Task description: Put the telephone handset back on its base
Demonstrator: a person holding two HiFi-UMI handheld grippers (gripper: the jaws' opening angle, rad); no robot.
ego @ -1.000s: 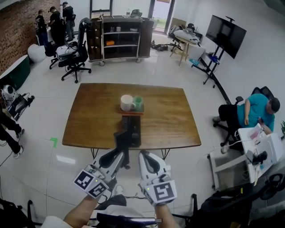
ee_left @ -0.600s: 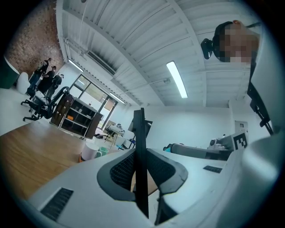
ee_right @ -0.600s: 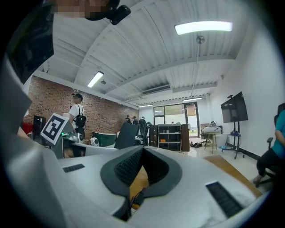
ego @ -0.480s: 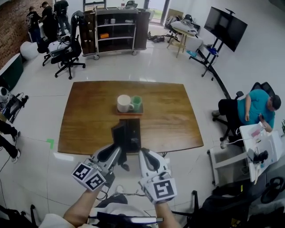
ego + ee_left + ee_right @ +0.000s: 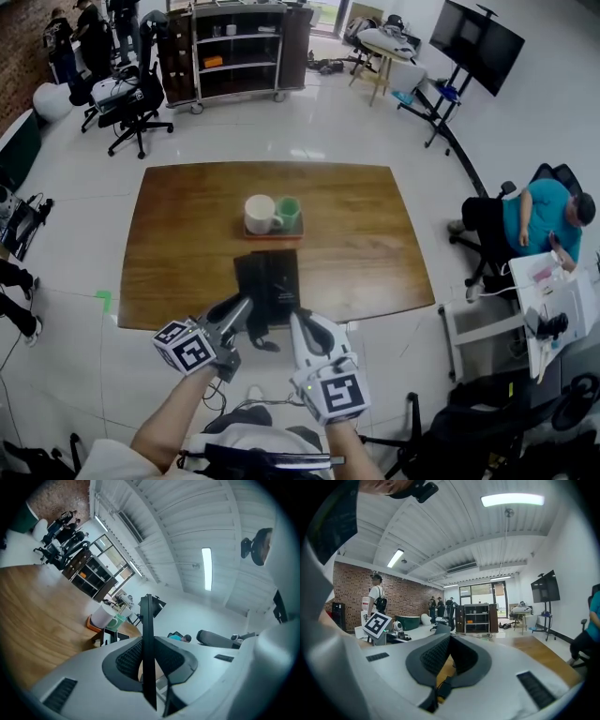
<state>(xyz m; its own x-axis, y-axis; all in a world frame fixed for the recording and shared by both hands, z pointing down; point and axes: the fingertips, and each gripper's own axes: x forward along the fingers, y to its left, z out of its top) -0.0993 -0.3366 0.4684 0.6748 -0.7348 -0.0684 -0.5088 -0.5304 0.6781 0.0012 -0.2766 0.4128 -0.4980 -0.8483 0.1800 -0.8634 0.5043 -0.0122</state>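
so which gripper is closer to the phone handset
Left. The left gripper is clamped on the handset, holding it at the table's near edge. The right gripper hangs just to the handset's right, jaws together on nothing.

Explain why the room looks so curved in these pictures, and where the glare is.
Head view: the wide lens bows the brown wooden table, and the glossy white tiled floor mirrors ceiling lights as pale patches. Left gripper view: strong fisheye with black corners; the long ceiling strip lamp is blown out. Right gripper view: the same round black border, and another bright strip lamp.
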